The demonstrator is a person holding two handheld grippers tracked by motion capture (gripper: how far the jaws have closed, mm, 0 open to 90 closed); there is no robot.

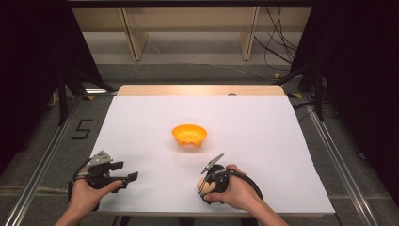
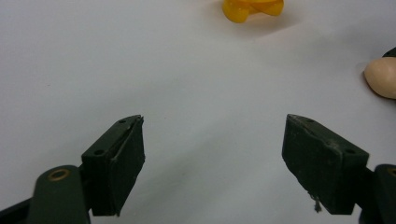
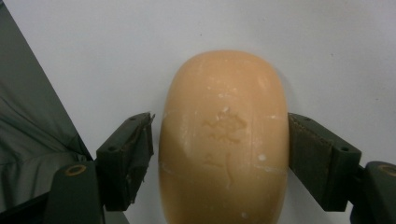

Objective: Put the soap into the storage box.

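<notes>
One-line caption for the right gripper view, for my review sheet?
Right gripper straddling a peach-coloured soap bar on the white table cover, right pad touching it, left pad a sliver apart.

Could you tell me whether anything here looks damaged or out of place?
Little stands out. The soap bar between the right tongs has small white nicks, and the left tongs show frayed pad edges. The orange bowl sits upright on the table.

The soap bar [image 3: 223,140] is a pale peach-orange with small whitish flecks and a faint stamped mark on its top, and it lies near the table's [image 1: 141,122] front edge on a plain white sheet. The bowl [image 1: 189,134] at the middle of that white surface is bright yellow-orange. Both grippers, the left gripper [image 1: 123,173] and the right gripper [image 1: 207,183], are black, and the table's far edge shows a strip of light wood.
</notes>
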